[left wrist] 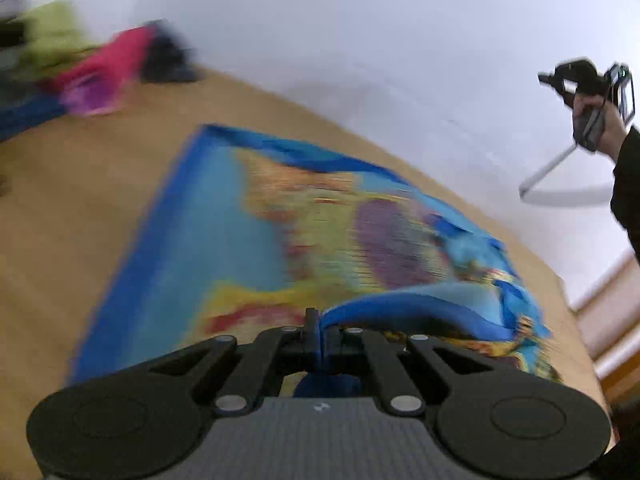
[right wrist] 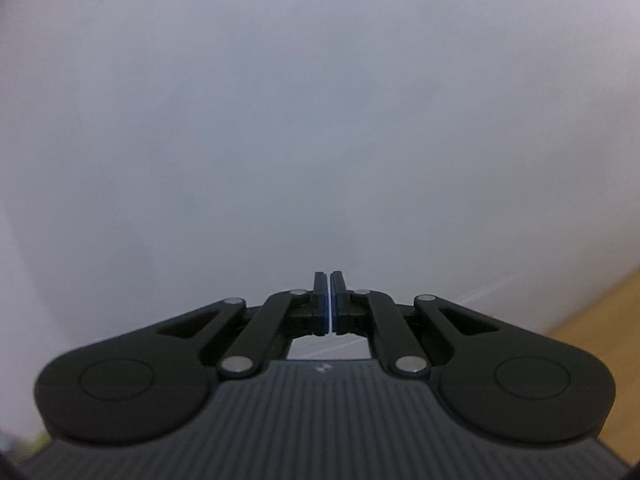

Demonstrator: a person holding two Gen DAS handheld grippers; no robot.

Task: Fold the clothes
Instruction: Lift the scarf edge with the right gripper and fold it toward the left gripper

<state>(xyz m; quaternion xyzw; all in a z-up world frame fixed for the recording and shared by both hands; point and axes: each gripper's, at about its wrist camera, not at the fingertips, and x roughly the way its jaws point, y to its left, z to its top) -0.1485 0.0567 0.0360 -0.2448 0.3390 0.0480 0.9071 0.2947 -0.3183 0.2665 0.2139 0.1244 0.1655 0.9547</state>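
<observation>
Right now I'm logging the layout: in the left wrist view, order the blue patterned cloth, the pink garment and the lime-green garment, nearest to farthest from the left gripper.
1. blue patterned cloth, clamped in the left gripper.
2. pink garment, far left on the table.
3. lime-green garment, beyond the pink one, upper left.

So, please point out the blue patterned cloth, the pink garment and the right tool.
blue patterned cloth (left wrist: 224, 216): left wrist view, flat light-blue part.
pink garment (left wrist: 116, 64): left wrist view, its middle.
right tool (right wrist: 330, 280): right wrist view, between its fingertips.
</observation>
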